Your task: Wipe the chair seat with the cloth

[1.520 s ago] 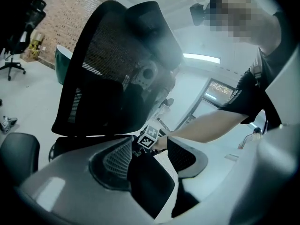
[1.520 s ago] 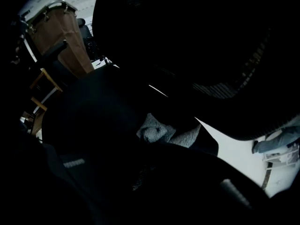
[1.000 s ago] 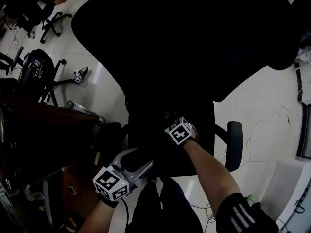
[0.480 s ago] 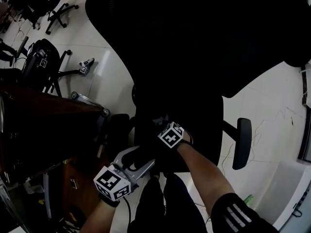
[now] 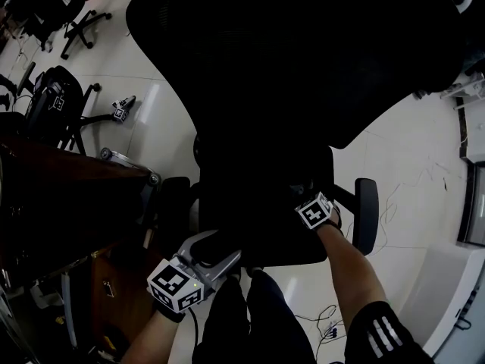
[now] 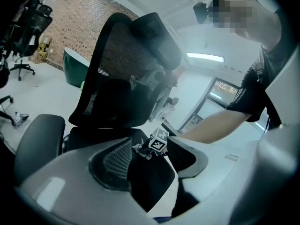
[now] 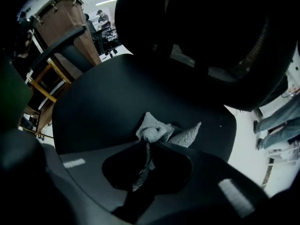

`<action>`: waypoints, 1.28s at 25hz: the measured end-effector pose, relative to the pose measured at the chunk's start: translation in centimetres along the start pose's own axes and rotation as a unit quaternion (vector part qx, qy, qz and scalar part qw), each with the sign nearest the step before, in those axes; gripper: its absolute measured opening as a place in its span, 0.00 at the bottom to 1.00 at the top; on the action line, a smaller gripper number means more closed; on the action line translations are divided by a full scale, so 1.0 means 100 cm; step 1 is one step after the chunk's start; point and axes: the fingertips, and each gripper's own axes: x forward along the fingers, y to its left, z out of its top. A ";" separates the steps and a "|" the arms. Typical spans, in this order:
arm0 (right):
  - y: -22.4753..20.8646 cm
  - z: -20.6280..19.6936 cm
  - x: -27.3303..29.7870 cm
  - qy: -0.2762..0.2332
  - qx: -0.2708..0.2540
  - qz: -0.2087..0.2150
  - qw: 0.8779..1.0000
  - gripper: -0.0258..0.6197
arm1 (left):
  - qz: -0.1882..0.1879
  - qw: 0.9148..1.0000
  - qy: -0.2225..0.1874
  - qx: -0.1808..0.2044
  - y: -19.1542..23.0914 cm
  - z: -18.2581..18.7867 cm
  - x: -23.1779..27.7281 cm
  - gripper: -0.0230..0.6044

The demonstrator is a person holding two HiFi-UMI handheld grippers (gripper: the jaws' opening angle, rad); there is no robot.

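Here the right tool (image 7: 146, 144), arm outstretched, pinches the cloth (image 7: 157, 132) on the chair seat (image 7: 108, 107); the left tool (image 6: 150, 156) gapes.

My head view crushes the black mesh office chair (image 5: 303, 67) to shadow; the white tiled floor (image 5: 409, 165) glares; edges curve.

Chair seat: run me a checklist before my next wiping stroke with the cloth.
1. Cloth clamped in the right gripper: ok, jaws shut on it.
2. Cloth touching the chair seat: ok, it rests on the seat.
3. Cloth spread flat: not ok, it is bunched up.
4. Left gripper out of the stroke's way: ok, open and empty at the seat's front edge.
5. Left gripper steadying the chair: cannot tell.
6. Dirt on the seat: cannot tell, too dark.
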 end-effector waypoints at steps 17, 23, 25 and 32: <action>0.241 0.116 0.012 -0.079 -0.072 0.167 0.980 0.10 | 0.030 0.999 0.011 -0.009 -0.002 -0.018 -0.038 0.45; 0.199 0.045 0.022 -0.029 -0.080 0.136 0.987 0.10 | 0.020 1.000 0.014 -0.017 -0.005 -0.031 -0.035 0.45; 0.169 0.018 0.017 -0.015 -0.062 0.117 0.991 0.10 | 0.015 1.000 0.017 -0.015 -0.008 -0.032 -0.031 0.45; 0.079 -0.069 -0.010 0.033 0.026 0.040 0.998 0.10 | -0.008 1.000 0.019 -0.003 -0.022 -0.029 -0.018 0.45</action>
